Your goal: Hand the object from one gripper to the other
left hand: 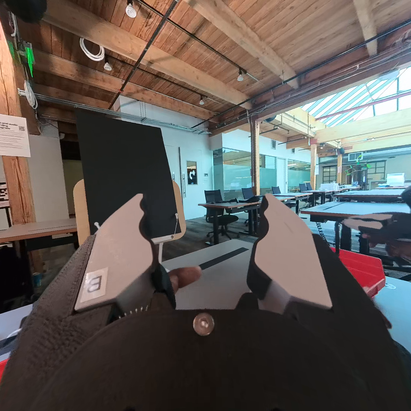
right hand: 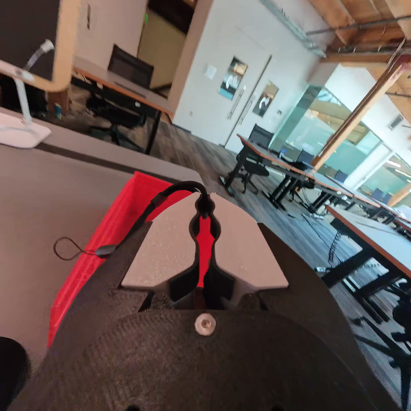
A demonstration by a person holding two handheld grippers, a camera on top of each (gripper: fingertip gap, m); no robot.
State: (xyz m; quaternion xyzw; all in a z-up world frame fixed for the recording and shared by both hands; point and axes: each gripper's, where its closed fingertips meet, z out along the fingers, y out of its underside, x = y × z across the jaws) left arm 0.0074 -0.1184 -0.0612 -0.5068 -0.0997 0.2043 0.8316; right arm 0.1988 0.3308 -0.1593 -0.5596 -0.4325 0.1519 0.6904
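My right gripper [right hand: 205, 195] is shut on a black cord strap [right hand: 175, 189], pinched at the fingertips. The strap arches out to the left and hangs down, ending in a thin loop [right hand: 66, 251] over the grey table [right hand: 44, 189]. The gripper is above a red bin [right hand: 124, 222]. My left gripper [left hand: 204, 198] is open wide and empty, raised above the table and pointing into the room. A fingertip [left hand: 186, 278] of the hand holding it shows between its fingers. A dark blurred shape [left hand: 382, 224] at the right edge of the left wrist view seems to be the right gripper.
The red bin also shows in the left wrist view [left hand: 360, 273], low on the right. A black board [left hand: 124, 169] on a white stand [right hand: 20, 133] is at the table's far side. Desks [left hand: 229, 205] and office chairs fill the room beyond the table edge. Spacing between my two grippers at the tips: around 50 cm.
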